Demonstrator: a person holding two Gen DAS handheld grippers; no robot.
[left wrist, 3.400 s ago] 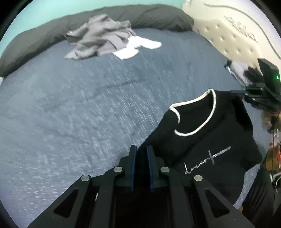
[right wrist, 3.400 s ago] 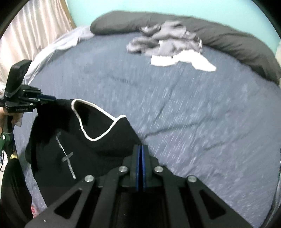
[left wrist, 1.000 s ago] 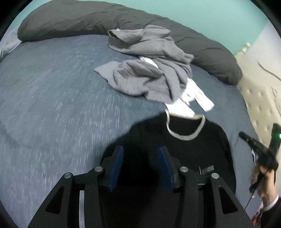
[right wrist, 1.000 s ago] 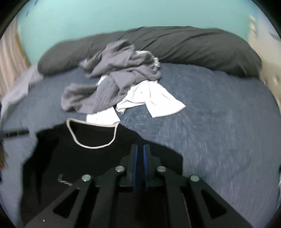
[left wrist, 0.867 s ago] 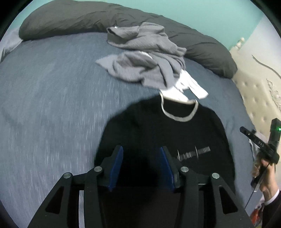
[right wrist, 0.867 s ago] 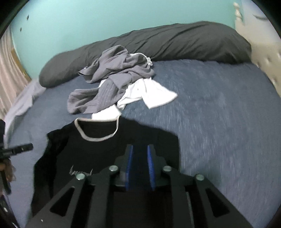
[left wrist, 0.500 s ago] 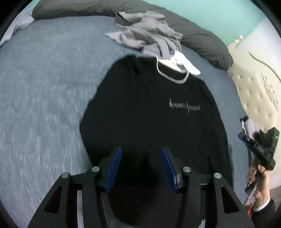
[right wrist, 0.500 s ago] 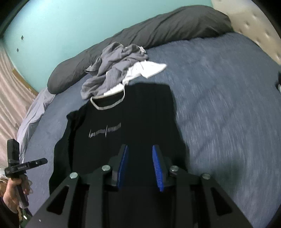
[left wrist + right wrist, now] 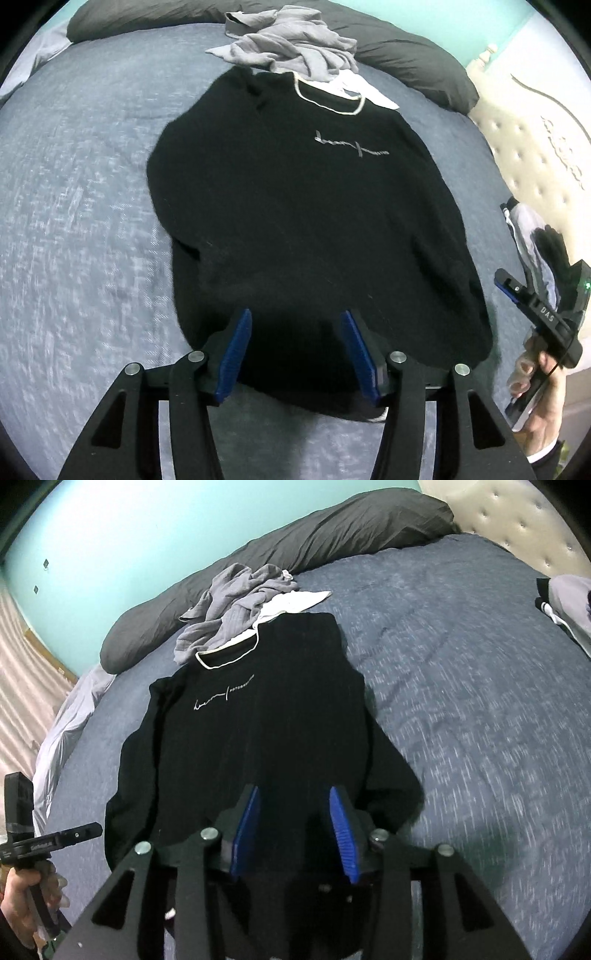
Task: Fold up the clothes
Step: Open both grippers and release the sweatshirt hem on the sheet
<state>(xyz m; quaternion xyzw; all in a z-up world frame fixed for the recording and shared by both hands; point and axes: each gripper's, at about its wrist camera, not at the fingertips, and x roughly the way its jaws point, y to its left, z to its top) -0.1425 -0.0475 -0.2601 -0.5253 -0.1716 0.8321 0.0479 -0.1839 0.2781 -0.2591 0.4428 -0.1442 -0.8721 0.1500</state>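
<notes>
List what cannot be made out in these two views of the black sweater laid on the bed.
- Black sweater hem: hidden behind each hand-held gripper, both views.
- Chest lettering: too small to read.
- White garment: mostly under the grey clothes.
- Clothes at the headboard: cut by the right wrist view's edge.

A wide bed (image 9: pixel 85 192) fills most of both views; its cover is blue-grey with a fine pale fleck. Along its far edge lies a long dark grey pillow (image 9: pixel 303 542), slightly bent. Behind the pillow the wall (image 9: pixel 129 531) is painted a light turquoise colour. At one end of the bed stands a cream padded headboard (image 9: pixel 532 140) with buttons (a carved curl is seen on it). At the other side hangs a pink-beige curtain (image 9: pixel 22 642) with vertical folds. The light is soft and even.
</notes>
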